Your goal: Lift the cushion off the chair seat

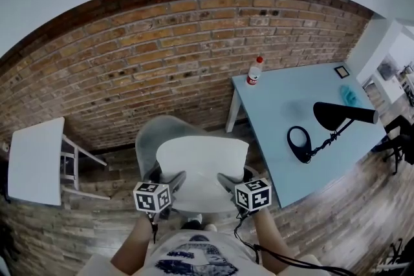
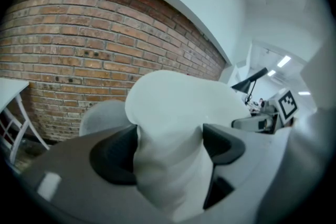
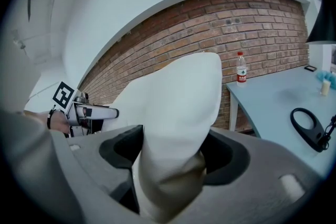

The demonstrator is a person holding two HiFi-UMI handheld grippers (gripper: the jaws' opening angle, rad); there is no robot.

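Gripping white cushion [image 1: 202, 168] at near edge, one gripper per corner. Left gripper [image 2: 170, 147]: fingers [image 2: 113, 155] pinching cushion's left corner, fabric bunched between them. Right gripper [image 3: 173, 150]: fingers [image 3: 123, 150] pinching right corner, same bunching. Cushion sits over seat of grey chair [image 1: 150, 134], chair back showing behind it; cannot tell if clear of seat. Brick wall [image 1: 129, 61] behind. Blue bench [image 1: 284, 100] at right carries bottle [image 1: 255, 71], black lamp [image 1: 339, 114].
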